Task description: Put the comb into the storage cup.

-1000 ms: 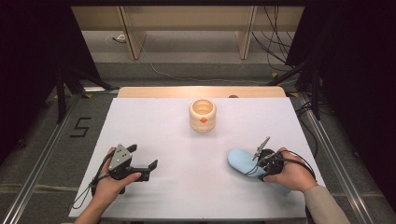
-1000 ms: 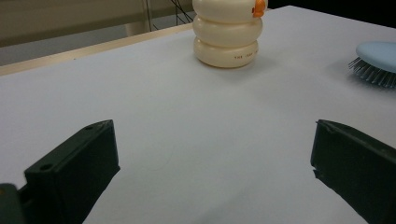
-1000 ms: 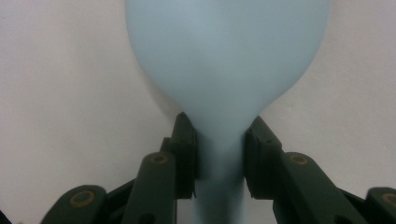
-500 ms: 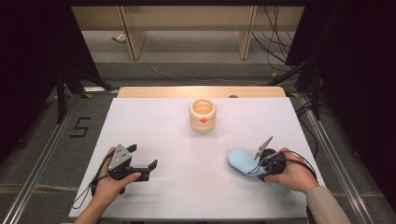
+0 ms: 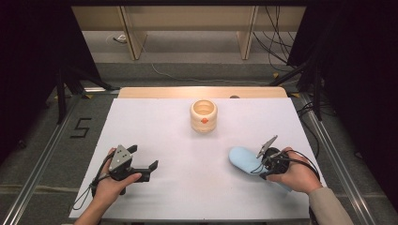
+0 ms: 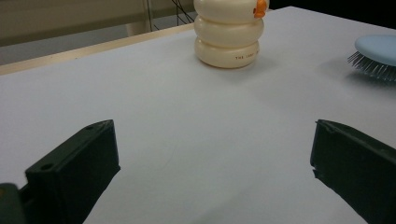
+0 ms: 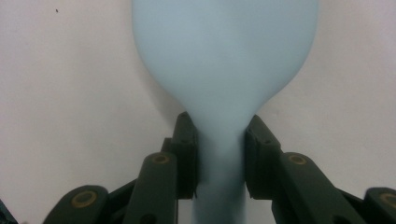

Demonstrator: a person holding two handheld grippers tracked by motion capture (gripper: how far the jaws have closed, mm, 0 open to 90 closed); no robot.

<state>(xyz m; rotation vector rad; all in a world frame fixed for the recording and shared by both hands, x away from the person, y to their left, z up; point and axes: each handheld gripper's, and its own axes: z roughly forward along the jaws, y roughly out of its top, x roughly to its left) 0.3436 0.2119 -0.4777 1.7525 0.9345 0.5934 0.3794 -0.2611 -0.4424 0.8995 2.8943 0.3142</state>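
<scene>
Two grippers: we record one in each of the person's hands, both low over the white table top (image 5: 187,187).
Right gripper (image 5: 268,161): we find it at the near right of the table in the high view, held in the right hand (image 5: 293,176), pointing towards the table's middle.
Right gripper's jaws: clenched on the handle of the light blue hairbrush (image 7: 224,70); in the right gripper view both black pads press against the narrow neck just below the brush's wide head.
Hairbrush position: we place it at the near right of the table, its head (image 5: 244,158) pointing left and slightly away from the person, its handle under the gripper and hand.
Hairbrush attitude: smooth back uppermost; in the left gripper view we see the dark bristles (image 6: 371,67) facing down towards the table. Whether they touch it we cannot tell.
Left gripper (image 5: 143,164): we find it at the near left of the table, held in the left hand (image 5: 110,185), the grey three-cornered plate on top.
Left gripper's jaws: released, standing wide apart with bare table between them in the left gripper view.
Cream ringed pot (image 5: 203,115): upright at the far middle of the table, built of three stacked rounded rings, open at the top, with a small orange piece (image 6: 260,8) on its side.
Pot and hairbrush: well apart, no contact.
Table surround: grey floor (image 5: 42,154) with a dark figure five marked at the left.
</scene>
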